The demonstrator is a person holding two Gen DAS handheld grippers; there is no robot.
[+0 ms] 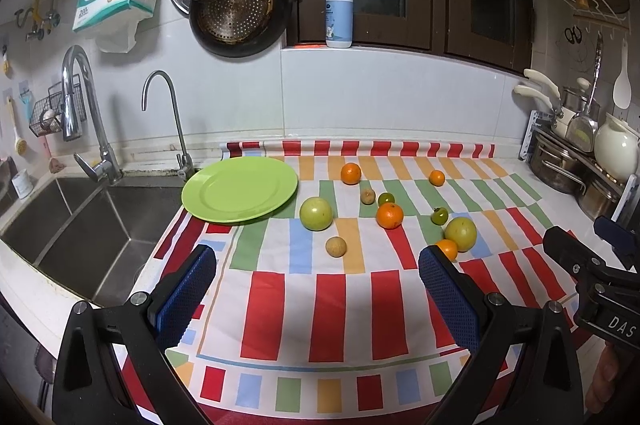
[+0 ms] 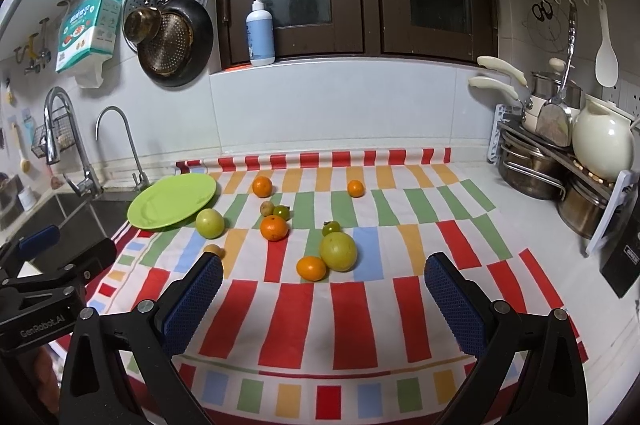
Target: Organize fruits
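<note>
Both tongs, the left tongs (image 1: 316, 275) and the right tongs (image 2: 323, 279), hang wide open and empty low in their frames, above the near red stripes of the cloth (image 1: 340, 313) on the bench, which I judge a ready stance before the first pick. Fruits lie loose mid-frame: oranges (image 1: 389, 215), green apples (image 1: 316, 213), small brown ones (image 1: 335, 246). Centre-left, the green plate (image 1: 240, 190) sits empty, overhanging the sink (image 1: 80, 225), so I would place gently; the near cloth gives open room.

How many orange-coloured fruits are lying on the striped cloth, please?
4. One at the back near the green plate, orange; one back right; the largest mid-cloth; the nearest touching a big green fruit. None seems hidden.
</note>
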